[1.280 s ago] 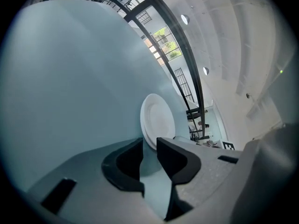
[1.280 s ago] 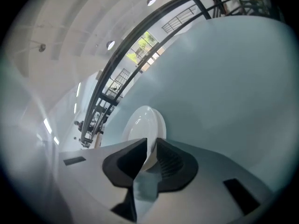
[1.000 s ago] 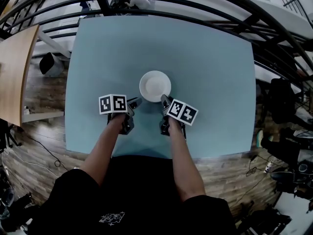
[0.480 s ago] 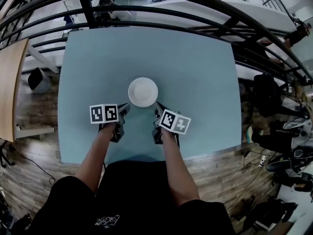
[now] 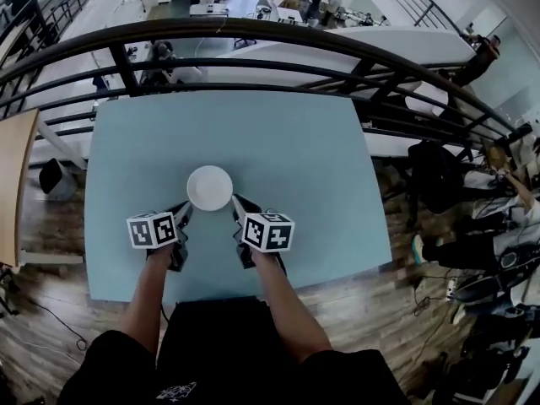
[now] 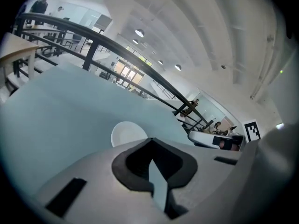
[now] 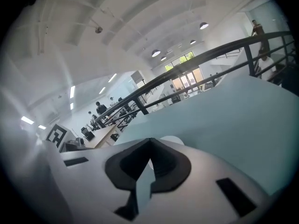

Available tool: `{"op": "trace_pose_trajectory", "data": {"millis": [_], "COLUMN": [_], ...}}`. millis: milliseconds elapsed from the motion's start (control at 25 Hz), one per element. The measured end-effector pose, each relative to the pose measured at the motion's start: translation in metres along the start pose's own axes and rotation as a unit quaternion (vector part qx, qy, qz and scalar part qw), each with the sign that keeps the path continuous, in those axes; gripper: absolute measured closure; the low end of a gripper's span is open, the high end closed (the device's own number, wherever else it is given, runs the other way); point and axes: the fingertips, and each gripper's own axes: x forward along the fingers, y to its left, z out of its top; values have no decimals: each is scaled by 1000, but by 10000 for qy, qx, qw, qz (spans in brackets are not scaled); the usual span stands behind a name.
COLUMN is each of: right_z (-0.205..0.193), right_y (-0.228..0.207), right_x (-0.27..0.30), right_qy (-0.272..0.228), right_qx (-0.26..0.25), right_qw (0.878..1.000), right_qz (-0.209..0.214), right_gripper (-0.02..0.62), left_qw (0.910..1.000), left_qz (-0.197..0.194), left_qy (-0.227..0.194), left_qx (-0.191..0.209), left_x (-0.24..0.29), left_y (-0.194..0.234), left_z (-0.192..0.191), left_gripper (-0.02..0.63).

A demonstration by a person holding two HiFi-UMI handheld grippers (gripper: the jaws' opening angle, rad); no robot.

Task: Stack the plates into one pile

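A white plate pile (image 5: 209, 187) sits in the middle of the pale blue table (image 5: 295, 150). It looks like a single round stack. My left gripper (image 5: 182, 212) hovers just in front and to the left of it, and my right gripper (image 5: 237, 202) just in front and to the right. Neither touches the plate. In the left gripper view the jaws (image 6: 150, 140) meet with nothing between them, and the plate (image 6: 127, 133) lies beyond the tips. The right gripper (image 7: 150, 140) has just been closing and now stands shut and empty, with only a sliver of the plate (image 7: 174, 139) showing past it.
A black metal railing (image 5: 253, 30) runs along the table's far edge. A wooden tabletop (image 5: 8, 184) lies off to the left. Bags and people are on the wooden floor at the right (image 5: 472, 218). The table's near edge (image 5: 219, 287) is just in front of the person's body.
Both grippers have lifted up off the table beside the plate and rolled a little. The head view has tilted up, so the plate sits lower and more to the left in the picture.
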Motion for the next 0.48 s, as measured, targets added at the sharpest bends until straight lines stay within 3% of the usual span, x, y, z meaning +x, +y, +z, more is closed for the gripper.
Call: {"op": "trace_pose_trajectory", "data": {"millis": [240,480], "right_z": [9,7], "right_y": [6,0], "right_x": [-41,-102], "right_qy": [-37,-316], "right_qx": [-326,-652], "right_qw": [9987,9961], "right_qz": [397,503], "right_gripper": [588,588], "left_qw": [9971,9881], "left_qz": [356,572], "left_qy": [-607,-1207], "left_qx": [291,758], "left_x": [-35,-69], "left_y": [-50,-98], "left_z": [6,-12], "left_gripper": [598,598]}}
